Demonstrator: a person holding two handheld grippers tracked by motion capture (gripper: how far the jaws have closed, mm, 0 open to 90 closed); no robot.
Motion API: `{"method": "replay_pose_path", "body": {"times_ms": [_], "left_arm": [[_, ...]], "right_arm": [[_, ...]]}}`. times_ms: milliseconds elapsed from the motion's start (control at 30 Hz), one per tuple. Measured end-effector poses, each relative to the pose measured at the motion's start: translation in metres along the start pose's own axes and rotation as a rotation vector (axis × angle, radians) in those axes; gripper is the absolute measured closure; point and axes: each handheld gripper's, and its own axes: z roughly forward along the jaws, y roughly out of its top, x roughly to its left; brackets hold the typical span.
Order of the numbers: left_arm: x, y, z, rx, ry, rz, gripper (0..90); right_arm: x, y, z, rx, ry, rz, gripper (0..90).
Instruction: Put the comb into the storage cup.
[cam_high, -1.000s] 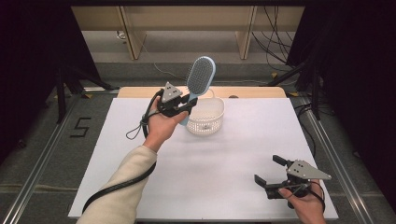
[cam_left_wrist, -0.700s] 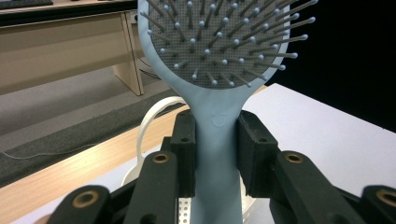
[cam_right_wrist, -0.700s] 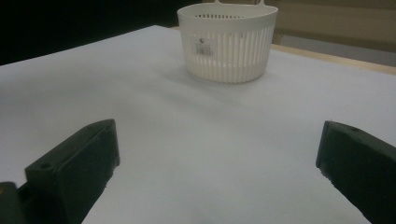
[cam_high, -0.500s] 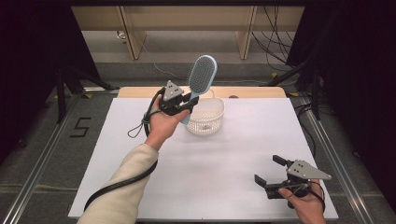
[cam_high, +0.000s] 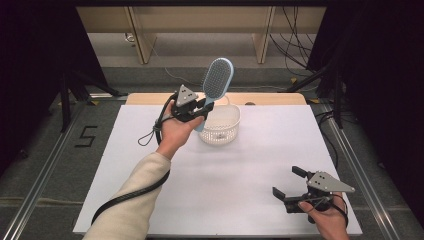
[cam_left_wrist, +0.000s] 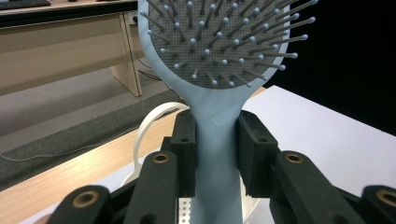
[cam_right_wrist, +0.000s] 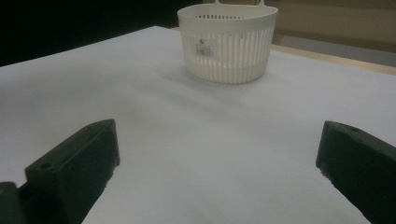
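Above the white basket (cam_high: 220, 125) at the far side of the surface (cam_high: 250, 170), we find the left gripper (cam_high: 192, 107) holding a light blue hairbrush (cam_high: 216, 82) upright, its bristled head raised and its handle pointing down toward the basket. From the left gripper view, the fingers (cam_left_wrist: 184, 140) press on either side of the handle just below the head, closed partway to the handle's width, and the basket rim and its looped handle show directly beneath. The grip looks firm and centred.

At the near right corner of the surface, the right gripper (cam_high: 292, 182) rests low with its jaws spread wide and nothing between them; the right gripper view confirms bare surface between the fingers (cam_right_wrist: 74, 158), with the basket well apart ahead.

We judge the step in hand to be the placing of the hairbrush into the basket: the brush is lifted and carried to the spot, but not yet lowered in. The handle end appears at or near the rim; whether it is already inside, we cannot tell.

The next move, in our assessment, calls for lowering the left gripper straight down until the handle seats within the basket, then parting the fingers. The light basket could tip if the tall brush leans on its wall.
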Motion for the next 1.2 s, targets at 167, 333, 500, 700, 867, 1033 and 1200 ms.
{"method": "replay_pose_path", "body": {"times_ms": [167,333,500,700,867,1033,1200], "left_arm": [[0.0,0.001,0.001,0.001,-0.002,-0.003,70.0],[0.0,0.001,0.003,0.002,-0.003,0.001,70.0],[0.0,0.002,0.005,0.001,-0.004,-0.001,70.0],[0.002,0.004,0.007,0.0,-0.005,-0.001,70.0],[0.002,0.004,0.009,-0.001,-0.008,-0.005,70.0],[0.002,0.005,0.011,0.0,-0.008,-0.001,70.0],[0.002,0.006,0.012,-0.002,-0.009,0.001,70.0]], "right_arm": [[0.0,0.0,0.0,0.0,0.0,0.0,0.2],[0.0,0.0,0.0,-0.004,0.003,0.001,0.2],[0.0,0.0,0.0,-0.002,0.001,0.002,0.2],[-0.001,0.0,0.0,-0.002,0.003,0.005,0.2],[-0.002,-0.001,0.0,-0.001,0.004,0.005,0.2],[-0.002,-0.001,0.001,-0.003,0.005,0.004,0.2],[-0.002,-0.001,0.001,-0.004,0.006,0.005,0.2]]}}
